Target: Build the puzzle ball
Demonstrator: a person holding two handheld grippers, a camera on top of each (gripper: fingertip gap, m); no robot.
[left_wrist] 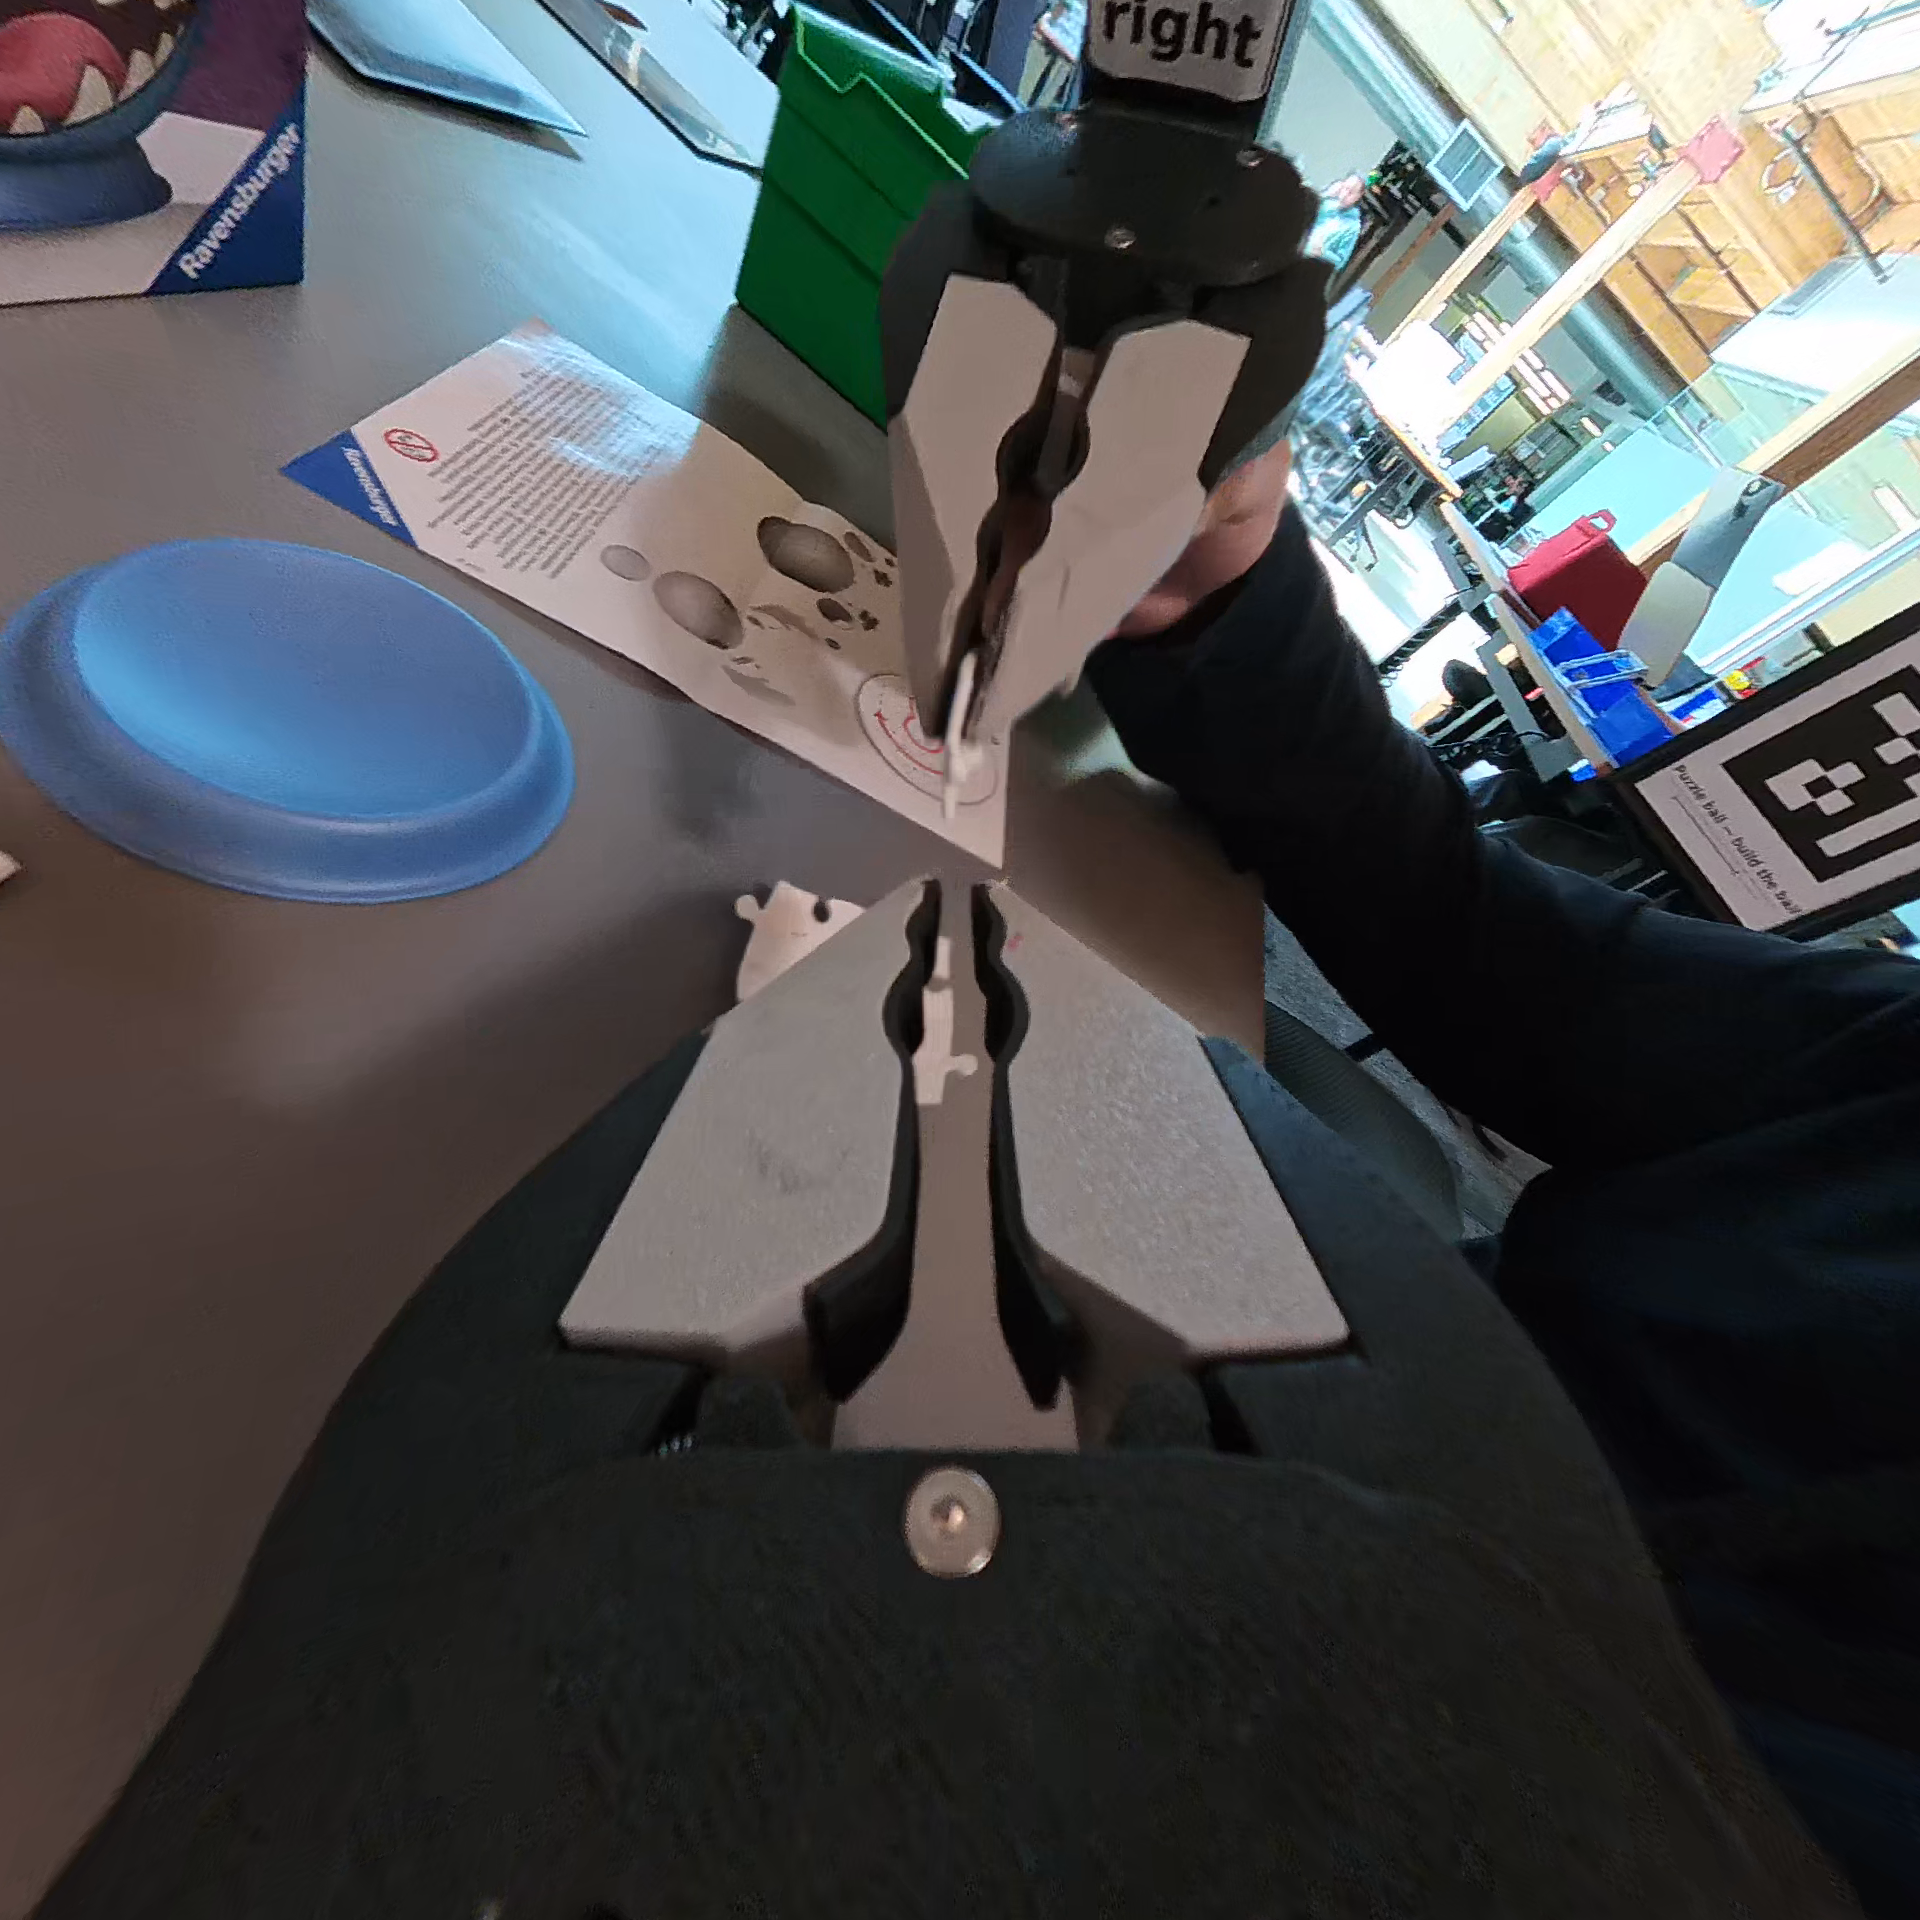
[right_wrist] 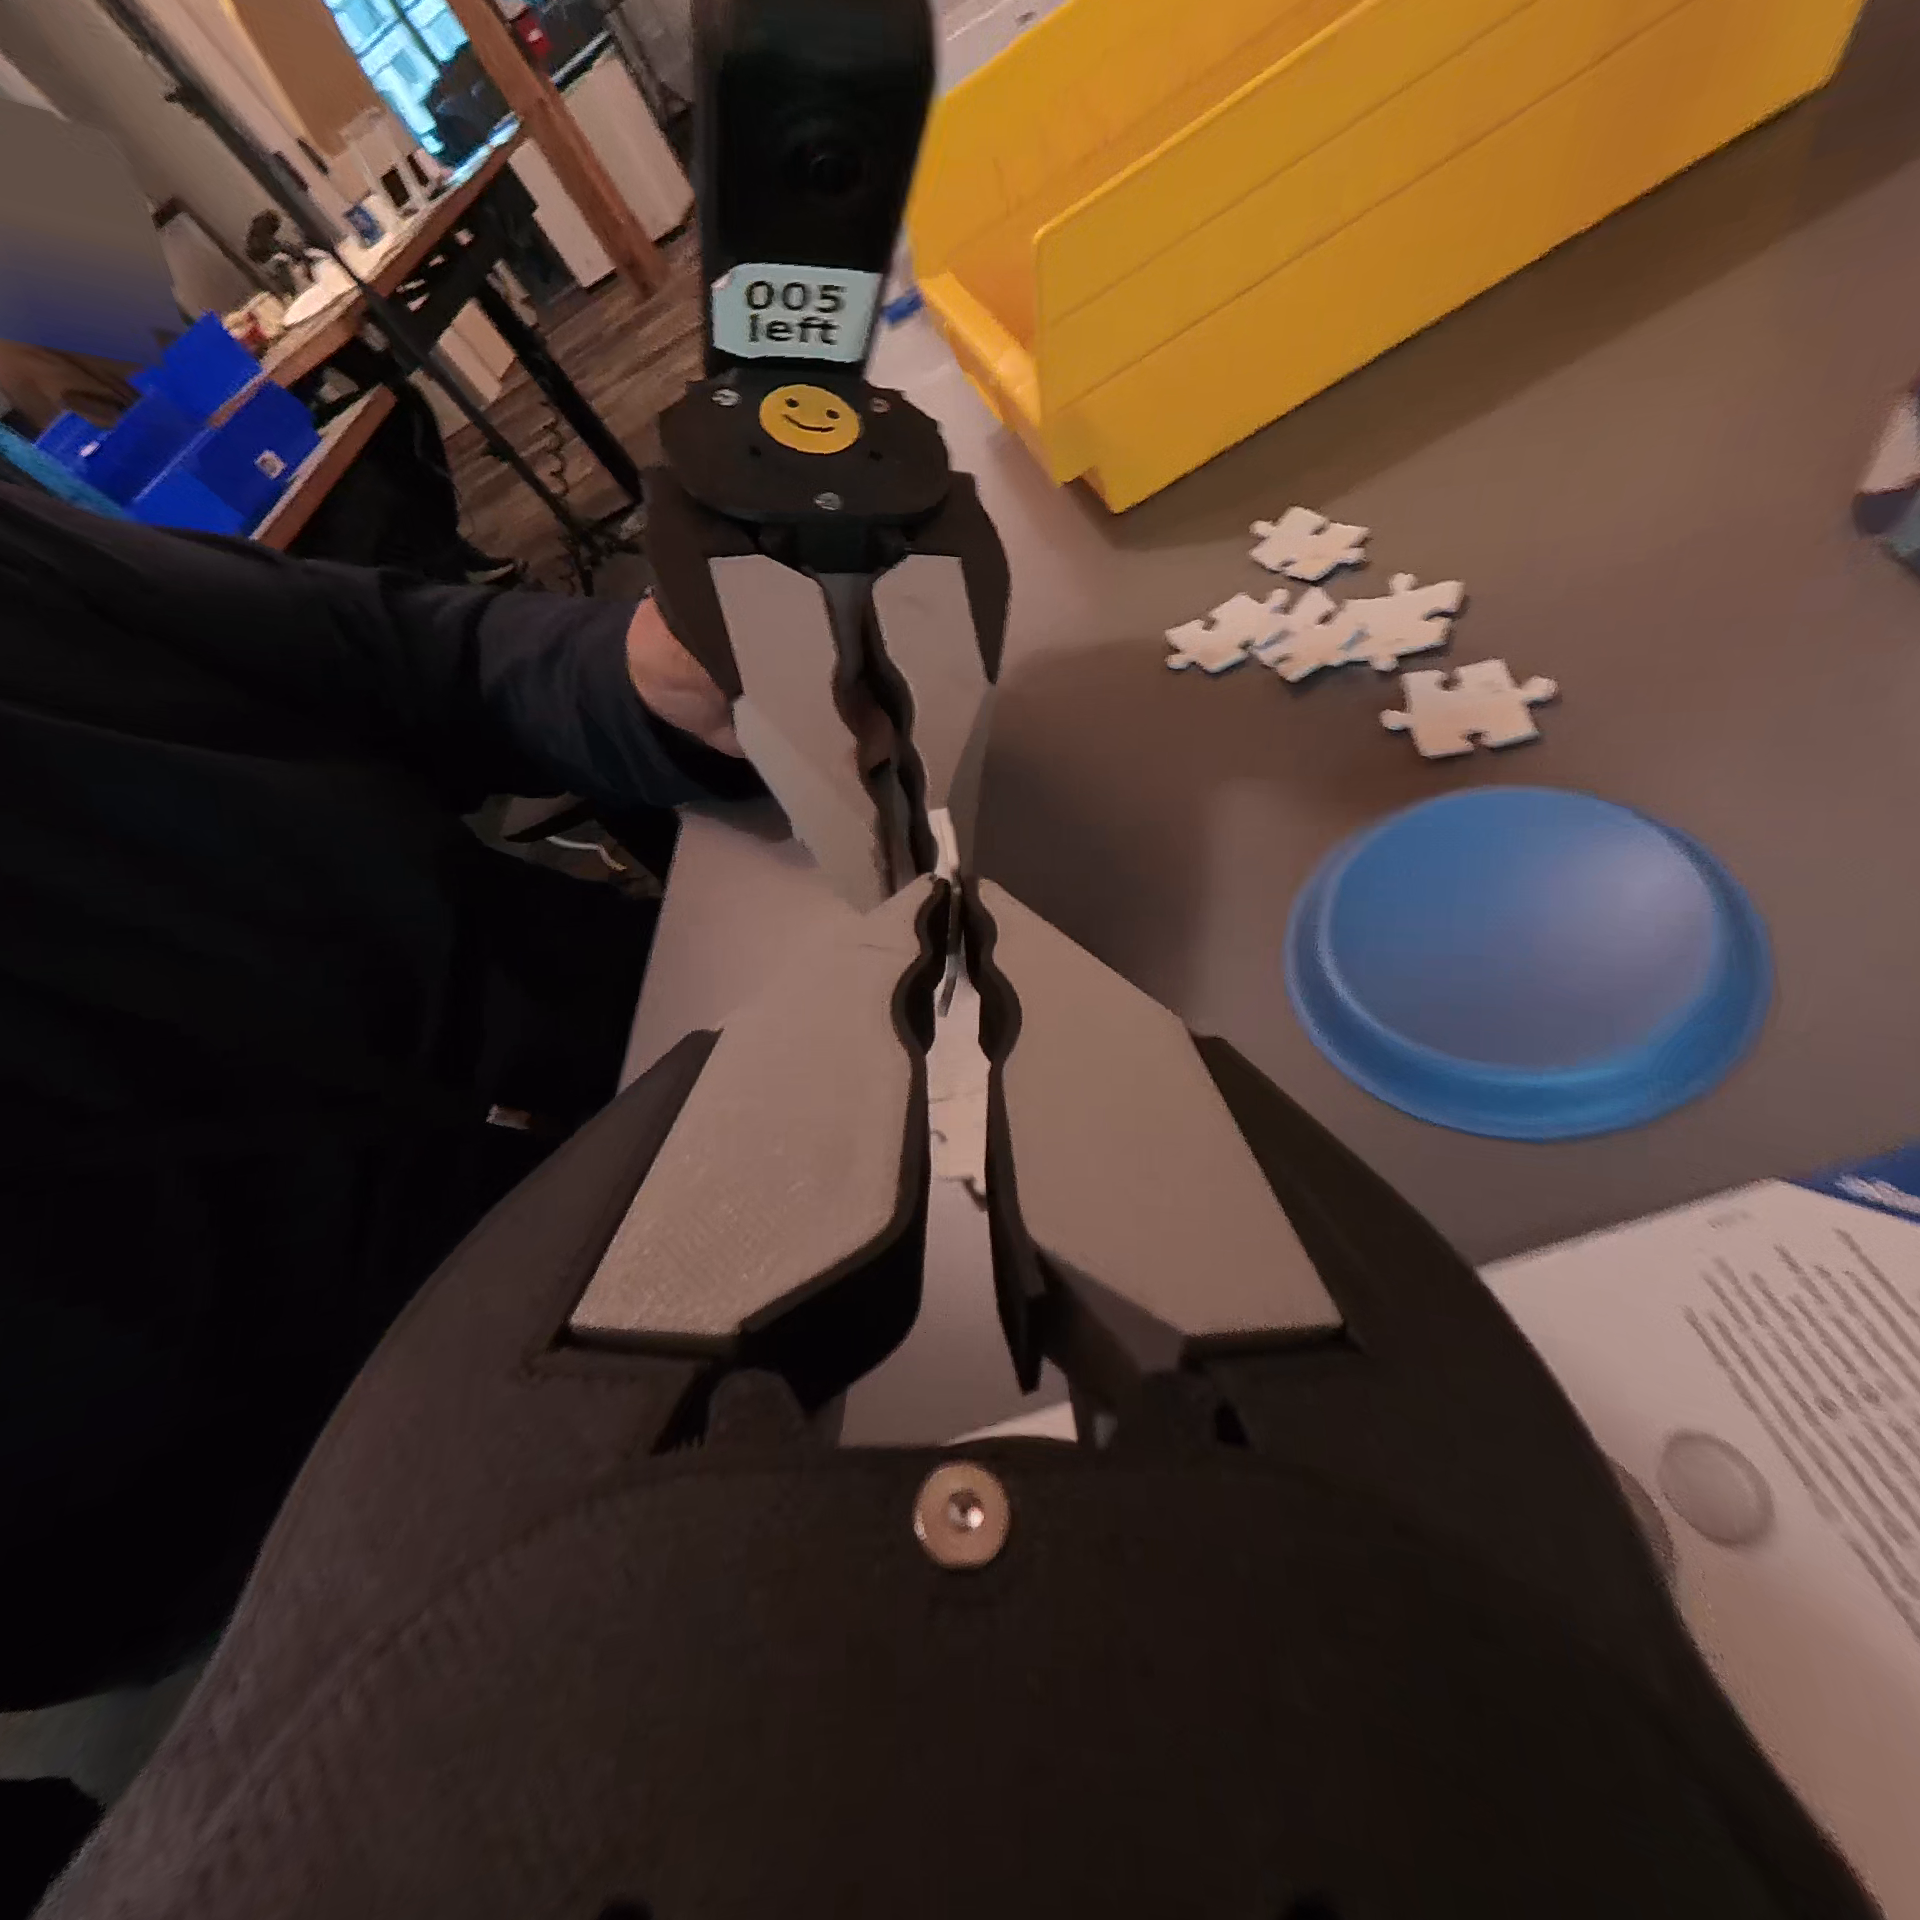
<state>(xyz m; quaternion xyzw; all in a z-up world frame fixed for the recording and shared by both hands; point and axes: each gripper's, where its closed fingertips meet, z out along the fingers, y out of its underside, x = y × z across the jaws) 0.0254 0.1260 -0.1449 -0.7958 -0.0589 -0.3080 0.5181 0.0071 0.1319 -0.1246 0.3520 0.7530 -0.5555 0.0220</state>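
Observation:
My left gripper (left_wrist: 956, 896) is shut on a white puzzle piece (left_wrist: 938, 1039), held edge-on between its fingers. My right gripper (right_wrist: 956, 896) is shut on another thin white piece (right_wrist: 951, 961). The two grippers face each other tip to tip above the grey table, with the pieces nearly touching. In the left wrist view the right gripper (left_wrist: 961, 753) points down with its piece (left_wrist: 964, 727) sticking out of its tips. In the right wrist view the left gripper (right_wrist: 914, 868) shows its piece (right_wrist: 945, 831). A further white piece (left_wrist: 790, 925) shows beside my left finger; I cannot tell whether it is held.
A blue dish-shaped stand (left_wrist: 281, 717) (right_wrist: 1527, 956) lies on the table. Several loose white pieces (right_wrist: 1351, 634) lie beyond it, near a yellow bin (right_wrist: 1299, 208). An instruction leaflet (left_wrist: 582, 488) lies under the grippers. A green bin (left_wrist: 852, 208) and the puzzle box (left_wrist: 156, 156) stand behind. Both grippers' tips are close together, under 4 cm apart.

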